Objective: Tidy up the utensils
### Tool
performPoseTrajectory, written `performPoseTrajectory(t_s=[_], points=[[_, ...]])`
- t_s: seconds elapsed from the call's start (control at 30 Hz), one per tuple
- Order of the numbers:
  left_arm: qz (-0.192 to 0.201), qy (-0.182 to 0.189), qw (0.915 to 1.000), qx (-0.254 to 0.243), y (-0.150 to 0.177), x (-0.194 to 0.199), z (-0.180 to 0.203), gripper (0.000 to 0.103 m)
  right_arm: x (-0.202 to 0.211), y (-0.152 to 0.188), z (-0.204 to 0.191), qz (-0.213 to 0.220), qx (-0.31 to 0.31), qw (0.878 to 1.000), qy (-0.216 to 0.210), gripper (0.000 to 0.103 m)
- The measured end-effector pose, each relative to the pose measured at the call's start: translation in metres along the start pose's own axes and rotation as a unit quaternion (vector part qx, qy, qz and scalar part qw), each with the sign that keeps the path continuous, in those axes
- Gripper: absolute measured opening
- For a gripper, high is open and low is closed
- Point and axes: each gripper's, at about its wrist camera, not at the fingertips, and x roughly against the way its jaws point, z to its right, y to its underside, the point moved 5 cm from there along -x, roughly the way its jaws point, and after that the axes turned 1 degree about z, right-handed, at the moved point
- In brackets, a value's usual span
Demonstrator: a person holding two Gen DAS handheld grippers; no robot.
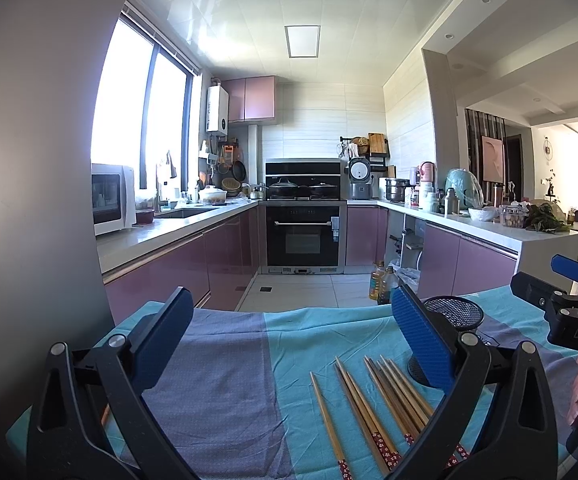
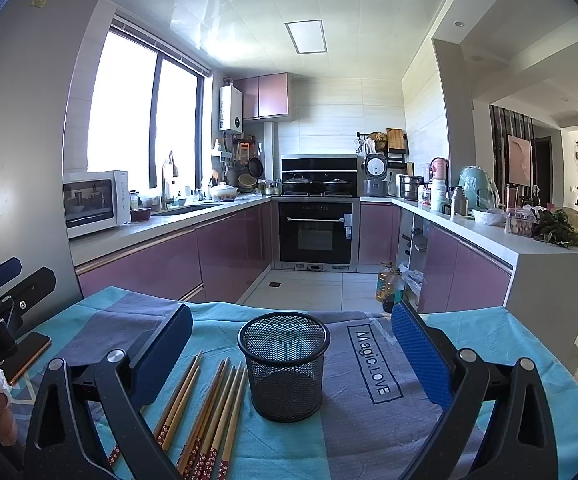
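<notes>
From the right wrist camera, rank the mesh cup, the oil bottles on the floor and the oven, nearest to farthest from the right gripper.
1. mesh cup, on the cloth between the right gripper's open fingers.
2. oil bottles, on the floor beyond the table, right.
3. oven, at the kitchen's far end.

left tool [image 1: 289,344] gaping, chopsticks [image 1: 373,408] on cloth [image 1: 225,380]

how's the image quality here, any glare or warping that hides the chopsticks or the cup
Left wrist view: the window is blown out white, fisheye bends the counters, and the mesh cup is half hidden behind the left tongs. Right wrist view: same glare and bending, but the chopsticks and cup are sharp and evenly lit between the right tongs.
</notes>
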Motion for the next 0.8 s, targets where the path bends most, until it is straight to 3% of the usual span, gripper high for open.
performPoseTrajectory(t_s=[0.8], points=[[-0.004, 0.000, 1.0000, -0.002, 0.0040, -0.0027, 0.0019, 0.098, -0.0004, 0.0008, 0.0023, -0.003, -0.002, 1.000, -0.003, 0.096]])
